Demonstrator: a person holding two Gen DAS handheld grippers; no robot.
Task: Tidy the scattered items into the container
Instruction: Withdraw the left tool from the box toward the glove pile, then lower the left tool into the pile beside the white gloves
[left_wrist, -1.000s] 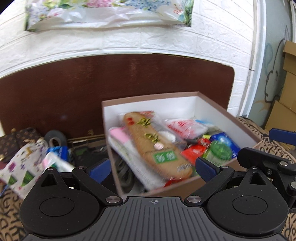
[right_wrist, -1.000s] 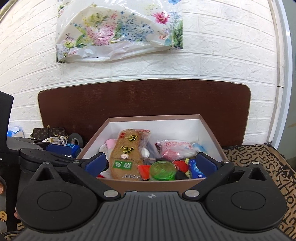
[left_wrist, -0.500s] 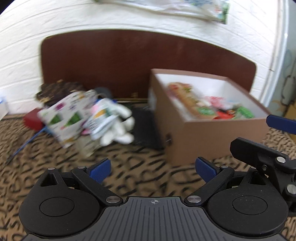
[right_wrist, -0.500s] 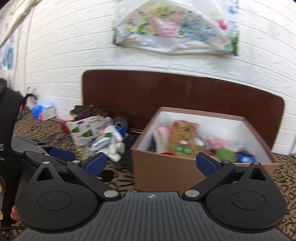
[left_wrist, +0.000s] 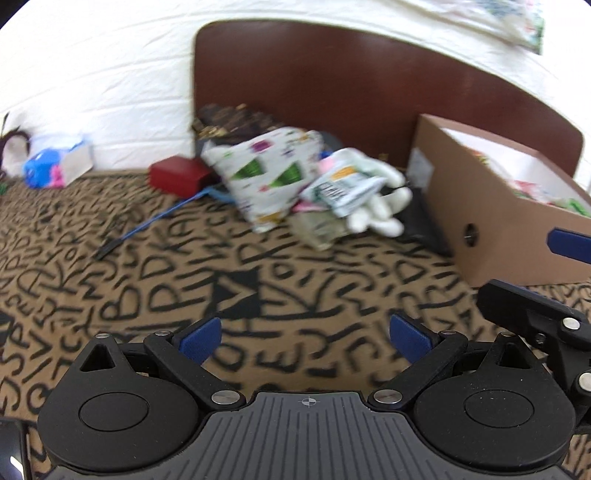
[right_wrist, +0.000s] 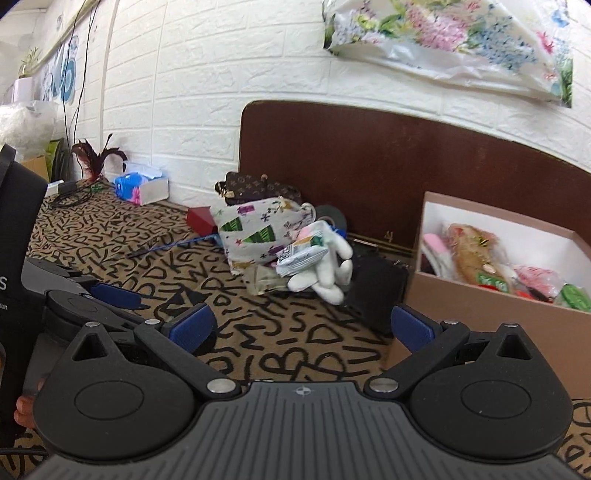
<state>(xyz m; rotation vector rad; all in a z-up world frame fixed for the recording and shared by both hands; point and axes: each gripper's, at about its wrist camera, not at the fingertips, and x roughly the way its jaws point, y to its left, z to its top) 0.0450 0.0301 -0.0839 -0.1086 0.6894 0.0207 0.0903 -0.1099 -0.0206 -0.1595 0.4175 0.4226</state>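
Right wrist view: right gripper (right_wrist: 302, 325) and left gripper (left_wrist: 306, 336) are both held spread, empty; brown cardboard box (right_wrist: 480, 317) is seen at 3 o'clock, white plush toy (right_wrist: 325, 269) at 12.

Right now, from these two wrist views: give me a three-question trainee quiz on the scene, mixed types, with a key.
1. True or false: the left gripper has its jaws shut on an item.
2. Multiple choice: the white plush toy lies A) inside the cardboard box, B) in the pile of loose items beside the box, C) between the right gripper's jaws.
3. Fill in: the small red box sits next to the ____ pouch printed with green trees.

Key
1. False: both grippers are open, holding nothing.
2. B.
3. White.
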